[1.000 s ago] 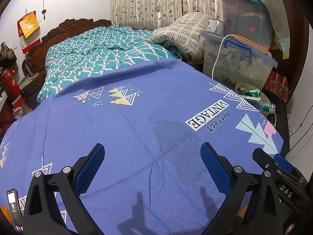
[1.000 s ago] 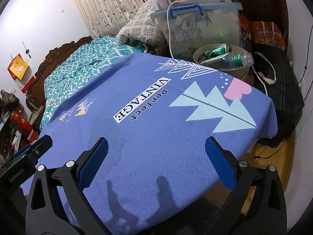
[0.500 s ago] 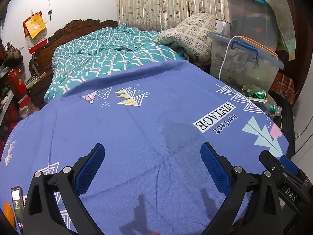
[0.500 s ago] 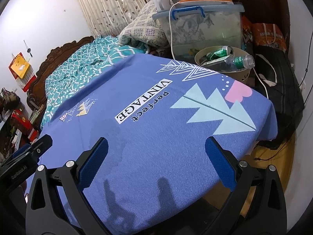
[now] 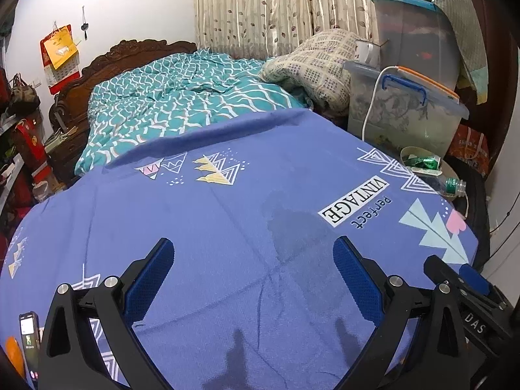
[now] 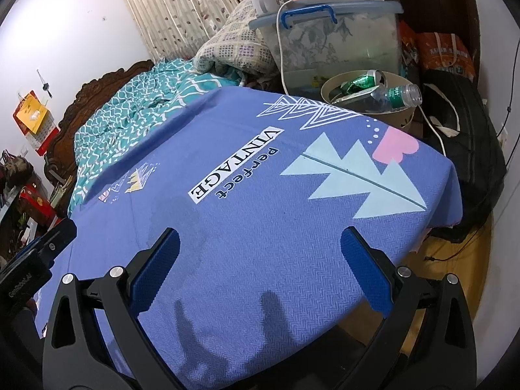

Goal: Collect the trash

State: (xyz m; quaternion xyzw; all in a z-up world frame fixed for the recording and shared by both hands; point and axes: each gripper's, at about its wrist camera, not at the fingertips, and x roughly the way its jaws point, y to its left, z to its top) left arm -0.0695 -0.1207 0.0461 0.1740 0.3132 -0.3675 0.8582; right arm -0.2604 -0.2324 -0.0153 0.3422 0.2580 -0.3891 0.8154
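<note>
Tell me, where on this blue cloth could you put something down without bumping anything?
Nearly all of the blue cloth lies bare, from the VINTAGE print to the near edge. A phone sits at its near left corner. Beyond the far right corner it is crowded: a beige bin holding a green can and plastic bottle, beside a storage box.

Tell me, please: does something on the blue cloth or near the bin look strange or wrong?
A darker patch marks the blue cloth beside the VINTAGE print; it looks like a damp stain. In the beige bin behind the far corner, a plastic bottle lies tilted over the rim, neck sticking out, beside a green can. Both grippers are open and empty.
</note>
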